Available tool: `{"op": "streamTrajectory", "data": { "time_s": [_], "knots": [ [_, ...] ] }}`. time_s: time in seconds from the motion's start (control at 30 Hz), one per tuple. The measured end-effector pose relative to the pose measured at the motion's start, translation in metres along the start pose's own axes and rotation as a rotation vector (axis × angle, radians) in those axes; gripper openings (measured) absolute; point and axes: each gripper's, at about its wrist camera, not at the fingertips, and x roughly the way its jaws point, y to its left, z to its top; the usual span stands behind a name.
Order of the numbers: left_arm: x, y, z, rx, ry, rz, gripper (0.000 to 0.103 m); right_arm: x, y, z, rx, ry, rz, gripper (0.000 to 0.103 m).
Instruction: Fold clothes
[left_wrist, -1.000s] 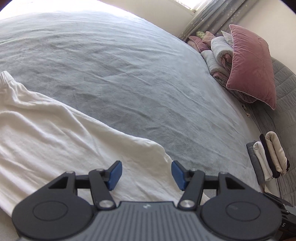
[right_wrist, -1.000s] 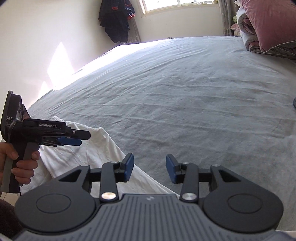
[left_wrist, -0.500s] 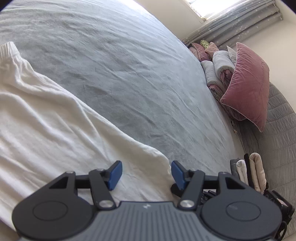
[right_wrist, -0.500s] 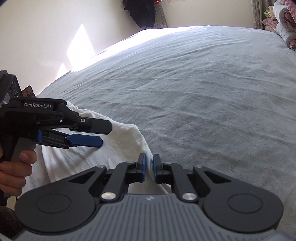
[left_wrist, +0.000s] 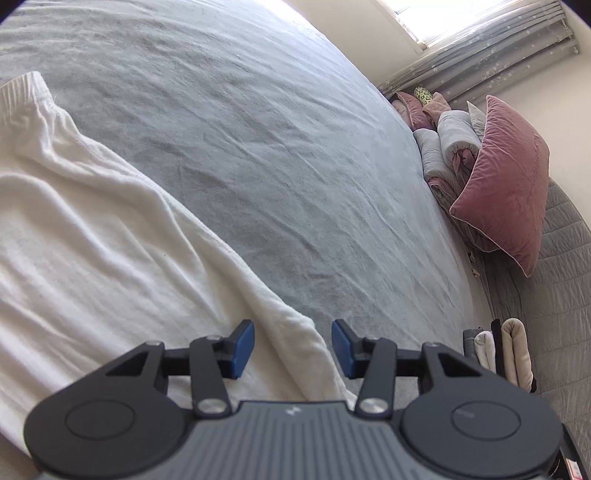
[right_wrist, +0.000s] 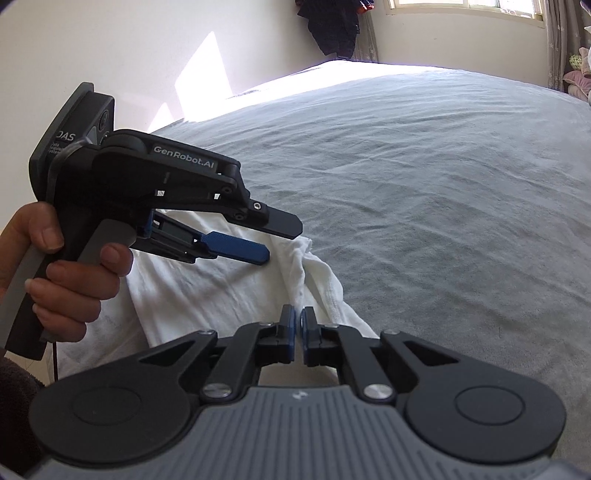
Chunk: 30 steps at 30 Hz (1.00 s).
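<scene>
From my remote seat, the change over the last second sat on the right side, but going left to right: my left gripper (left_wrist: 293, 345) had kept its blue pads spread wide apart while it dropped closer over the white garment (left_wrist: 110, 258), which lay spread on the grey bedspread (left_wrist: 295, 147), its hemmed edge running diagonally and its near corner now poking up between the open pads without being pinched. In the right wrist view the same left gripper (right_wrist: 258, 240), held in a hand (right_wrist: 70, 273), hovered just above the cloth. My right gripper (right_wrist: 297, 334) had gone from wide open to nearly closed, a thin gap left between its pads; the garment's bunched edge (right_wrist: 314, 273) lay right at the tips, though I could not tell whether any cloth was caught. I judged this as taking hold of an edge for a fold. Folded clothes (left_wrist: 498, 347) stood far right by the pink pillow (left_wrist: 506, 177)
</scene>
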Motion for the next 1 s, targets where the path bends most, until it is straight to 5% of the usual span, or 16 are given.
{"op": "streamTrajectory", "data": {
  "time_s": [0.17,0.33,0.4,0.47,0.77,1.0],
  "knots": [
    [0.001,0.004,0.002,-0.016,-0.002,0.012,0.042,0.010,0.003,-0.003,-0.014,0.048,0.018,0.006],
    [0.000,0.007,0.003,-0.016,-0.002,0.048,0.035,0.017,-0.013,0.002,0.101,0.043,0.100,0.015],
    [-0.002,0.011,0.004,-0.026,-0.007,0.053,0.035,0.021,-0.025,0.005,0.191,0.037,0.135,0.026],
    [-0.004,0.014,0.005,-0.036,-0.011,0.058,0.035,0.027,-0.040,0.008,0.319,0.026,0.189,0.053],
    [-0.012,0.033,0.009,-0.109,-0.012,0.038,0.032,0.069,-0.090,0.007,0.923,0.012,0.461,0.054],
    [-0.011,0.032,0.009,-0.106,0.002,0.035,0.032,0.079,-0.099,0.032,1.005,-0.063,0.412,0.054]
  ]
}}
